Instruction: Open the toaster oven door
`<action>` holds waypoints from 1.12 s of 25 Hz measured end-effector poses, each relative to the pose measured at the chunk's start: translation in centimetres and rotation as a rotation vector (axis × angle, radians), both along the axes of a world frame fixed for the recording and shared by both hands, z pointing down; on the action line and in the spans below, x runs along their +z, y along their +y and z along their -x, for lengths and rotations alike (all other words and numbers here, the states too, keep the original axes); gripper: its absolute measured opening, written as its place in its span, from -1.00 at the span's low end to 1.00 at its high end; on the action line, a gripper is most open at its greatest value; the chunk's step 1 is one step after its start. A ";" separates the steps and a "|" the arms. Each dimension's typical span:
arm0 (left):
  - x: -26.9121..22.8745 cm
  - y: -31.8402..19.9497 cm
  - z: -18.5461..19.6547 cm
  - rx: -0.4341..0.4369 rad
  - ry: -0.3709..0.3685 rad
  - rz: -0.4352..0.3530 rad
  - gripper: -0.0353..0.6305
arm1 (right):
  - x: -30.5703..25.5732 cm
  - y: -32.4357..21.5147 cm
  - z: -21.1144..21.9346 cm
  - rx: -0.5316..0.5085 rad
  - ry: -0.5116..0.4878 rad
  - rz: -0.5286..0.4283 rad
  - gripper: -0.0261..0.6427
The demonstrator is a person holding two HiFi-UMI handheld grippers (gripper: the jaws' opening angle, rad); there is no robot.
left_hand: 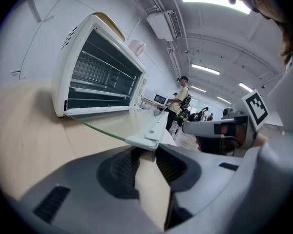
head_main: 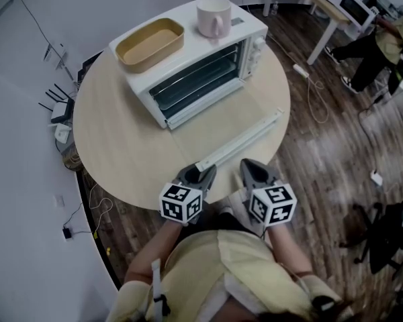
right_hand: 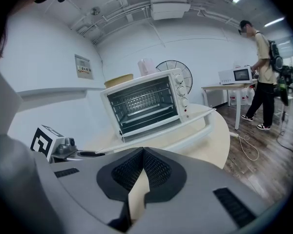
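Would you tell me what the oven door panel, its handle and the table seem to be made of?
Door panel: clear glass, the table shows through it.
Door handle: glossy white, likely plastic or painted metal.
Table: pale, matte, wood-look top, perhaps laminate.

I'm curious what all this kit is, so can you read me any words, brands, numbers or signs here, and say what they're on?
Nothing here can be read as words or numbers.
Wall notice: print too small to read.
Toaster oven dial markings: too blurred to read.
Label on the oven top: too small to read.
Marker cubes: black-and-white square patterns, no words.
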State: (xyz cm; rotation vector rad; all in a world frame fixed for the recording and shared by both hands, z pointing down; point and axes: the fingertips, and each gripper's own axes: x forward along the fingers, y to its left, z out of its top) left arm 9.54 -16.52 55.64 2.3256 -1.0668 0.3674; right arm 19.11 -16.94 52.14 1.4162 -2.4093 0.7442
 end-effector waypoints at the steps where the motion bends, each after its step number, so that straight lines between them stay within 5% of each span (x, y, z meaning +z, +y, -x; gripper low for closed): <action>1: 0.1 0.0 0.0 0.004 -0.007 0.004 -0.58 | 0.1 0.0 0.0 -0.001 -0.001 0.003 -0.91; 28: 2.9 0.7 0.1 0.073 -0.216 0.066 -0.58 | 1.9 0.0 0.1 -0.018 0.004 0.045 -0.91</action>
